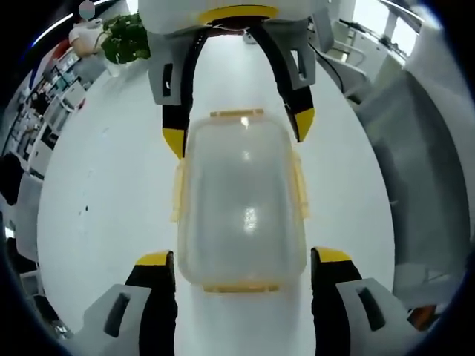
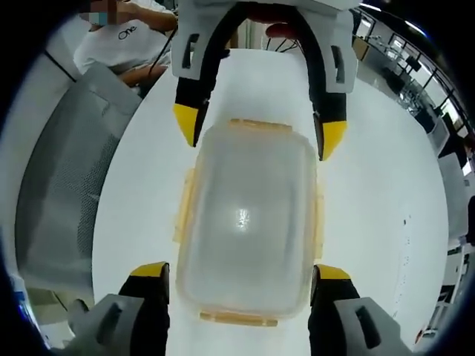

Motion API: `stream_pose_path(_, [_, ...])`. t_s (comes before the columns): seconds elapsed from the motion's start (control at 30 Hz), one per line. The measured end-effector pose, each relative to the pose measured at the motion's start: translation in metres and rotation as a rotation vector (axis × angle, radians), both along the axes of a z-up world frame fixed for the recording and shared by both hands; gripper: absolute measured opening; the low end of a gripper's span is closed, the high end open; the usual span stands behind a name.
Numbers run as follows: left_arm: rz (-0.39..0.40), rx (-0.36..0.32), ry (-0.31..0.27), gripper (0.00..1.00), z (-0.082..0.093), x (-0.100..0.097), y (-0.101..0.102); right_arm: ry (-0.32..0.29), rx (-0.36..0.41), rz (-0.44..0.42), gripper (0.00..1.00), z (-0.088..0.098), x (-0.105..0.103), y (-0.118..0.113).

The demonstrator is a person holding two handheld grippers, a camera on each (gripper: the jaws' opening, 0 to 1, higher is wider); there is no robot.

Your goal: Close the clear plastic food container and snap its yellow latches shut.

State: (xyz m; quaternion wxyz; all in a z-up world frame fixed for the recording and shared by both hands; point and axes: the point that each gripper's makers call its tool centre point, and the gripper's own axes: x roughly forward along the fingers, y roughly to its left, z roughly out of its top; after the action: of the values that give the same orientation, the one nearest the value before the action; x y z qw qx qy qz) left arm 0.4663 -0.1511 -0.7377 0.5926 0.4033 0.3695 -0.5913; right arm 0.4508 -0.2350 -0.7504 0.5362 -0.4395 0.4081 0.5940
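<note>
Clear container (image 1: 241, 200) between opposed, spread tongs (image 1: 241, 267)

Clear container (image 1: 243, 208), yellow latches (image 1: 237, 113); white table (image 1: 111, 193); black claws, yellow tips.

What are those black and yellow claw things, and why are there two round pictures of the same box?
Those claws are grippers, tools a person holds, one in each hand. Each carries a little camera, so you get two pictures. In the left gripper view, the left gripper rises from the bottom, and the right gripper faces it from the top. The right gripper view is the same scene from the other end. Between them, on a white table, sits a clear plastic food container with its lid on and yellow latches along the edges. Both grippers are open around its ends, holding nothing. A plant stands far off.
</note>
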Motion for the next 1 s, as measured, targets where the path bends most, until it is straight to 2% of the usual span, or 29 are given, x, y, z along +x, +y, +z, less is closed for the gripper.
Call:
stream_pose_path(0.23, [-0.005, 0.000, -0.015, 0.70, 0.008, -0.002, 0.003, -0.019, -0.004, -0.001, 0.76, 0.009, 0.004, -0.001])
stream_pose_path(0.7, [0.006, -0.014, -0.057, 0.70, 0.030, -0.010, 0.006, -0.048, 0.009, 0.001, 0.73, 0.026, -0.001, 0.000])
stream_pose_path(0.8, [0.018, -0.018, -0.077, 0.68, 0.035, -0.009, 0.008, -0.049, 0.034, -0.015, 0.73, 0.033, -0.004, 0.004])
stream_pose_path(1.0, [0.038, -0.037, -0.088, 0.67, 0.044, -0.018, 0.010, -0.074, 0.037, -0.013, 0.71, 0.042, -0.012, 0.006])
